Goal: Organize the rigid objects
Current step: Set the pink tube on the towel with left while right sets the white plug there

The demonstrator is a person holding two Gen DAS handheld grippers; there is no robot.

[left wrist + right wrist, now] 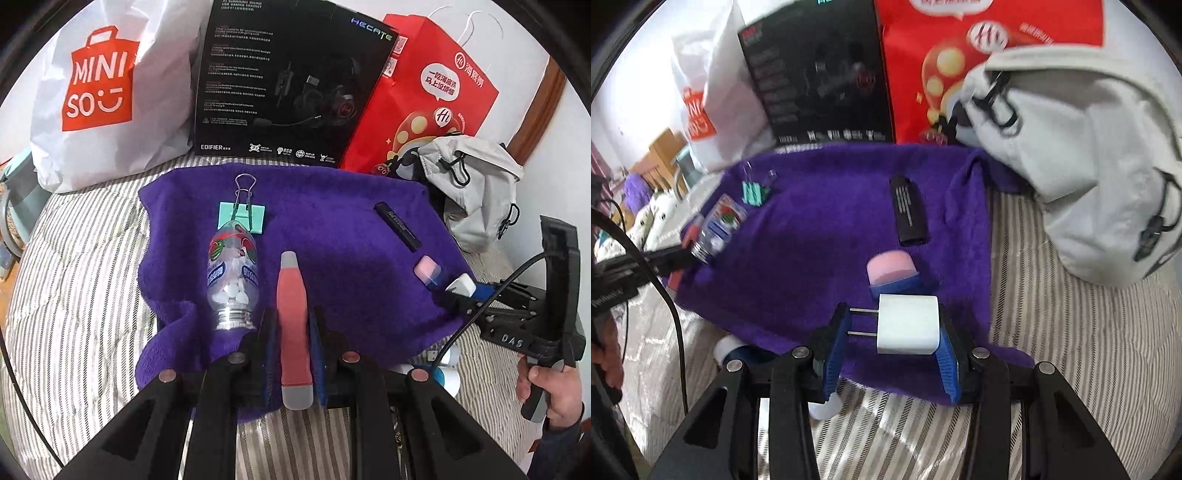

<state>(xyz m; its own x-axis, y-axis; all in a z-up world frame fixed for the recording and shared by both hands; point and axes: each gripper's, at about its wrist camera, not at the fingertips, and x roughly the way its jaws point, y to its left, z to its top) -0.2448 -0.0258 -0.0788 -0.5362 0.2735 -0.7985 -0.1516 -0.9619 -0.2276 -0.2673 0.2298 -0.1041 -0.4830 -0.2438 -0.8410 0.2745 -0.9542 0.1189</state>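
A purple towel (332, 229) lies on the striped bed. My left gripper (291, 325) is shut on a red and grey utility knife (293, 325) over the towel's near edge. Beside it lie a clear bottle of white tablets (231, 277) and a green binder clip (242, 216). A black tube (397, 225) and a pink and blue eraser (426, 269) lie to the right. My right gripper (892, 328) is shut on a white plug adapter (908, 325), prongs pointing left, just near the eraser (892, 271); the adapter also shows in the left wrist view (460, 286).
A white Miniso bag (103, 96), a black headset box (288, 81) and a red paper bag (428, 96) stand behind the towel. A grey drawstring pouch (1071, 155) lies right of it. White and blue objects (731, 350) sit under the towel's near edge.
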